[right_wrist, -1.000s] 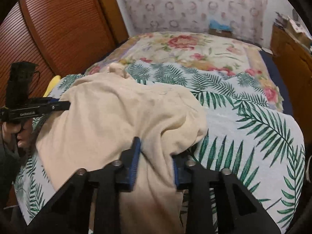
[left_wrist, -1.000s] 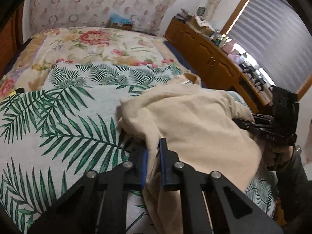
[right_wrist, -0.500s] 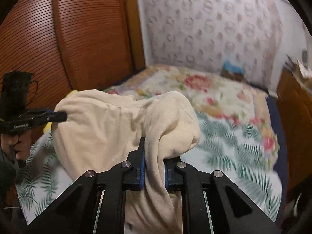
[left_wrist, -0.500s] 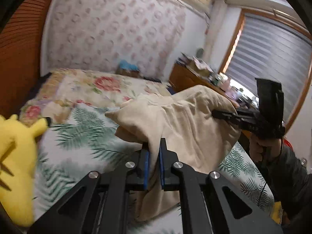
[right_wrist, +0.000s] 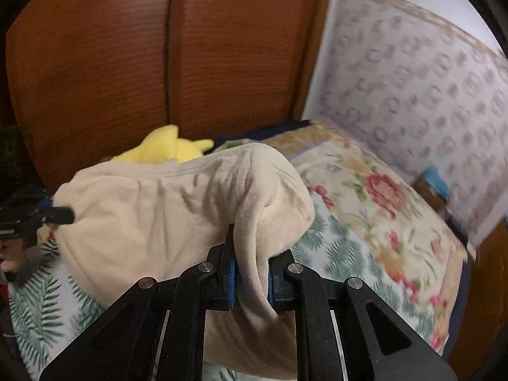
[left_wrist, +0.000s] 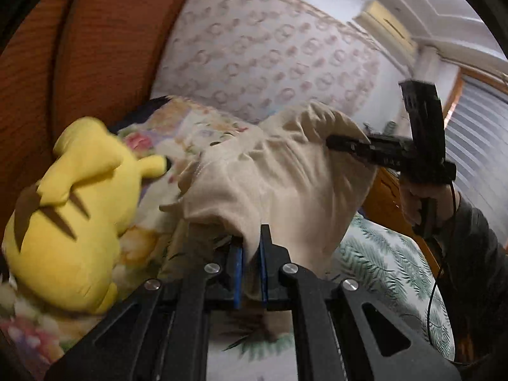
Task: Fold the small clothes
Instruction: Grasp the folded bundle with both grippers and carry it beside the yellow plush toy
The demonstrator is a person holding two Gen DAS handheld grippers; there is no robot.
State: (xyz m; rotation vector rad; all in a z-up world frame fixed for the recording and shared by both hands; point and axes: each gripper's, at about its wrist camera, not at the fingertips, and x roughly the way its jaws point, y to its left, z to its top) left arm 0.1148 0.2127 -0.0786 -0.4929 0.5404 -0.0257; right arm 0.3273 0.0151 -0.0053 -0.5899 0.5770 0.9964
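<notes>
My left gripper (left_wrist: 250, 265) is clamped nearly shut on a bunched edge of the cream-coloured soft knit garment (left_wrist: 279, 177), and my right gripper (right_wrist: 250, 281) has just been closing and now pinches a thick rolled fold of the same garment (right_wrist: 177, 209) between its blue pads. I hold it at two points so the cloth hangs stretched between my hands, up off the bed with the green palm-leaf and floral cover (right_wrist: 374, 209), which I judge lets it shake out flat before I lay it down for the first fold. In the left view my right gripper (left_wrist: 346, 144) grips the far end, well apart from my left. The yellow plush toy with brown stripes (left_wrist: 73, 209) lies just beside the garment, against the reddish wooden wardrobe doors (right_wrist: 127, 50), and I'd rather not snag it
</notes>
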